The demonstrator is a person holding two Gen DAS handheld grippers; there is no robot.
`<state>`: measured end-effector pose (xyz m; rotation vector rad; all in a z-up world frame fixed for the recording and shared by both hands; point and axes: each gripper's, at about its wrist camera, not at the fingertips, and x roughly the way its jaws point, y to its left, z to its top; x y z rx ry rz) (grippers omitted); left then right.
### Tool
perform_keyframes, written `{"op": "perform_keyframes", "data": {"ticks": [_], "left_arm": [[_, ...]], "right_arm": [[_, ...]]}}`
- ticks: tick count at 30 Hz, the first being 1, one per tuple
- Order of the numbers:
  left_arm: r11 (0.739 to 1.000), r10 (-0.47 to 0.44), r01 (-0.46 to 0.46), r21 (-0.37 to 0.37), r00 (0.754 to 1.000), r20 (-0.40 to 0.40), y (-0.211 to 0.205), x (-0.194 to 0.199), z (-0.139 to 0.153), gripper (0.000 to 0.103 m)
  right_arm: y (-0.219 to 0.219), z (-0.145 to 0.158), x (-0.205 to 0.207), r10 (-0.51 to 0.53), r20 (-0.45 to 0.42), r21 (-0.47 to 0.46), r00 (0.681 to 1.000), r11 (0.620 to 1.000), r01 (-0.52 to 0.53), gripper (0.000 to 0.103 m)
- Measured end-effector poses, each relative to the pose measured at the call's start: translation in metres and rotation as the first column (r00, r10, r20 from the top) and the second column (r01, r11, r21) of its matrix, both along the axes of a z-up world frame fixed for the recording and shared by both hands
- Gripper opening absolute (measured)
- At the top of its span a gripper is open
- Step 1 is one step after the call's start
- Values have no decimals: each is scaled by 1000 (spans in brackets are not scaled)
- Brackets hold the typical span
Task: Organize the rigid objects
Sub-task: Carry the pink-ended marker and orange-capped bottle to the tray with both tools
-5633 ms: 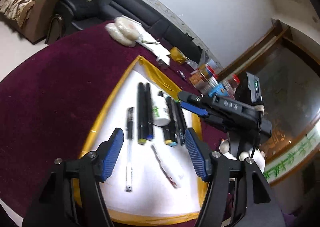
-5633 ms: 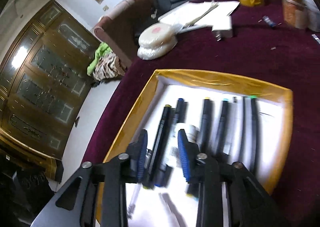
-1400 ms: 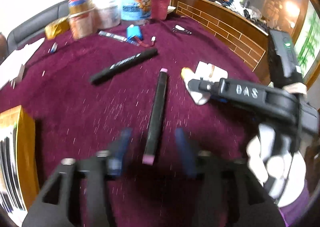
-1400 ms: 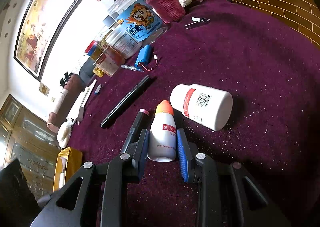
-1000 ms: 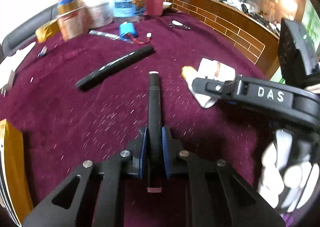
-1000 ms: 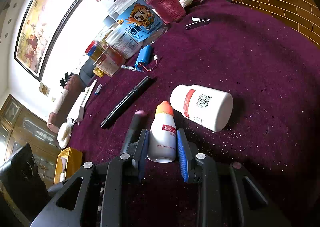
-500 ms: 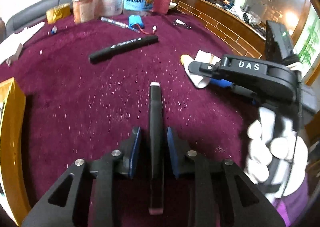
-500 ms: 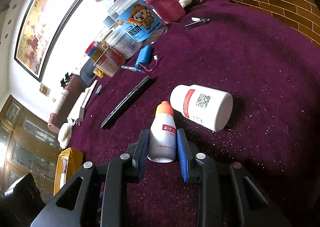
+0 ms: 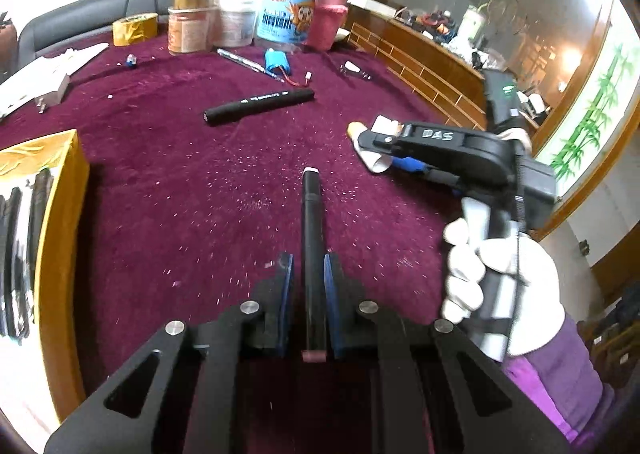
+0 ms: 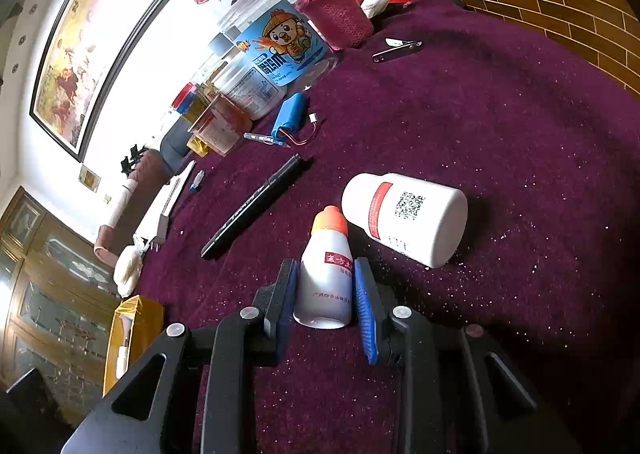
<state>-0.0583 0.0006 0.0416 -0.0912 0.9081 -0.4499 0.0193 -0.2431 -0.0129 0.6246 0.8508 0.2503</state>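
The left wrist view shows what the right one does not: the right gripper (image 9: 384,157) from the side, held by a white-gloved hand (image 9: 500,278) with a purple sleeve, and the inside of the gold-edged tray (image 9: 60,238) at the left edge, where dark pens (image 9: 16,254) lie side by side on a white floor. In the right wrist view that tray is only a small gold corner far to the lower left.

The left gripper (image 9: 308,274) has its blue pads closed on a slim black marker with a pink end cap (image 9: 311,238); its jaws have just been closing, with the marker between them. The marker runs straight along the fingers, its far tip over the dark purple tablecloth (image 9: 180,193).

The right gripper (image 10: 326,286) grips a small white squeeze bottle with an orange cap (image 10: 326,274), a pad pressed on each side — the bottle lies on the cloth with its cap pointing away. Just beside it, to the right, lies a larger white cylindrical bottle with a red band and a QR code (image 10: 404,217). To the left, apart from both, lies a thick black marker with white lettering (image 10: 252,209).

Further back are a blue battery pack with red wires (image 10: 290,113), a thin pen (image 10: 264,139) and a metal clip (image 10: 396,49). Along the table's far edge stand a clear jar with a red lid and a blue cartoon label (image 10: 264,49), a flask in a pink knitted sleeve (image 10: 332,9), smaller jars (image 9: 188,21) and a roll of gold tape (image 9: 134,27) — none lies between the grippers and what they hold.
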Motion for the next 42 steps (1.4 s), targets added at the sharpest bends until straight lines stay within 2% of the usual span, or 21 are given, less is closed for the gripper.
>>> {"op": "perform_keyframes", "data": {"ticks": [6,11,14,15,18,20,22,26,28,30,32,37,42], "left_arm": [[999,-5,6,-47,1000,17,19,-29,12,13],[997,27,-27,-71,1000,1,31,-35,10,13],[999,15,-15,-41,1000,14,28,-34,9,19],[999,14,-13,-33,1000,19,27,-33,8,24],[1000,11,-11,-19,1000,13,22,-23,3,35],[1000,16,-16,-8,1000,1,16,-13,-2,36],[1000,14,-14,-7,1000,-20,9,-1,-7,36],[999,-4,5,44,999,-37,-17,25,-19,36],[994,-40,44,99,998,-39,-36,33,-27,36],[980,-72,70,185,997,7,-52,30,-27,25],[982,-105,105,158,994,-7,-53,27,-26,12],[997,-64,65,41,997,-36,-24,20,-19,12],[997,-22,20,-71,999,-34,7,3,-3,12]], "right_arm": [[8,4,0,-2,12,-58,1000,998,3,25],[22,9,2,3,2,-160,1000,987,-2,25],[38,16,0,36,-39,-281,999,959,-46,24],[40,17,-4,48,-48,-286,998,956,-60,24],[42,22,-20,77,-48,-288,996,954,-88,24],[38,23,-34,87,-46,-264,995,960,-96,24],[31,21,-45,90,-51,-222,995,970,-99,24],[18,21,-62,84,-53,-172,995,981,-92,24],[15,21,-66,77,-50,-160,996,984,-84,24],[11,22,-70,71,-44,-145,996,986,-77,24],[10,24,-73,70,-34,-141,997,987,-74,24],[14,31,-82,97,-3,-132,995,986,-97,24],[27,37,-90,128,17,-121,992,985,-125,24]]}}
